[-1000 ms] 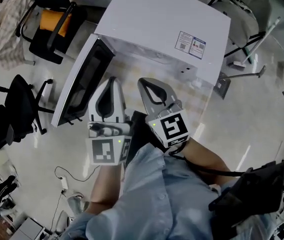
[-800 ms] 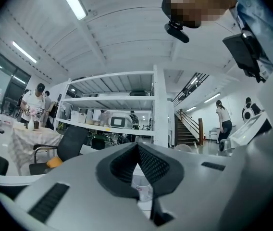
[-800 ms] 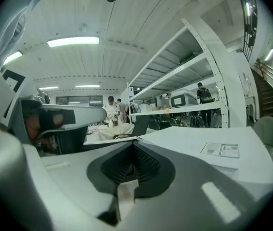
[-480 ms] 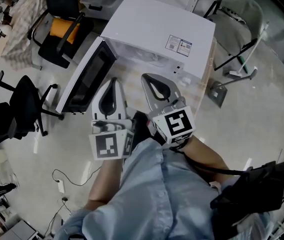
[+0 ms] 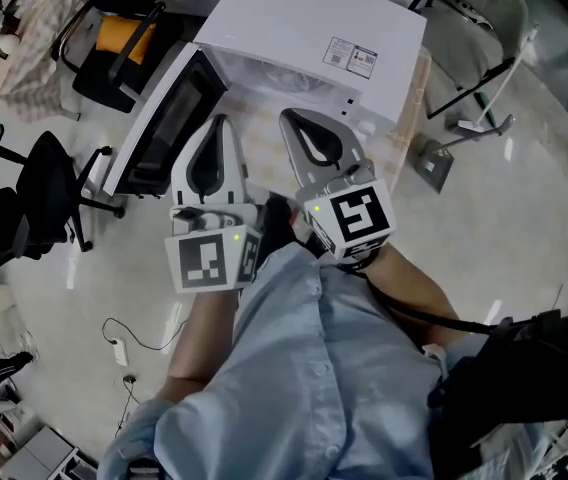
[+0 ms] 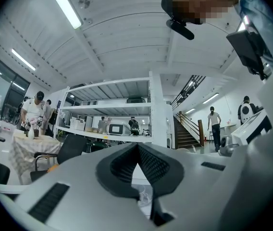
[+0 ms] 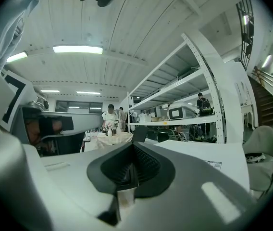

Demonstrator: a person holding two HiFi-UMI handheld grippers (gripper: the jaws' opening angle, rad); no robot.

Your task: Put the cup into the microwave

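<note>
The white microwave (image 5: 304,28) stands on a pale wooden table (image 5: 405,108). Its dark door (image 5: 159,128) hangs open to the left, and its cavity is hidden under its top. My left gripper (image 5: 216,123) is just in front of the open door with its jaws together and nothing between them. Beside it, the right gripper (image 5: 290,118) points at the microwave's front, also shut and empty. In the left gripper view a small white cup (image 6: 141,194) with a handle shows through the gap below the closed jaws (image 6: 137,146). The right gripper view has the microwave top (image 7: 208,162) beyond its tips (image 7: 134,146).
Black office chairs (image 5: 24,198) and one with an orange cushion (image 5: 114,38) stand left of the table. A grey chair (image 5: 474,28) is at the back right. Cables (image 5: 124,353) lie on the floor. Metal shelving (image 6: 127,109) and people stand far off.
Both grippers have come up toward the head camera and look larger. The microwave has slid up in the picture. Both pairs of jaws stay shut.
</note>
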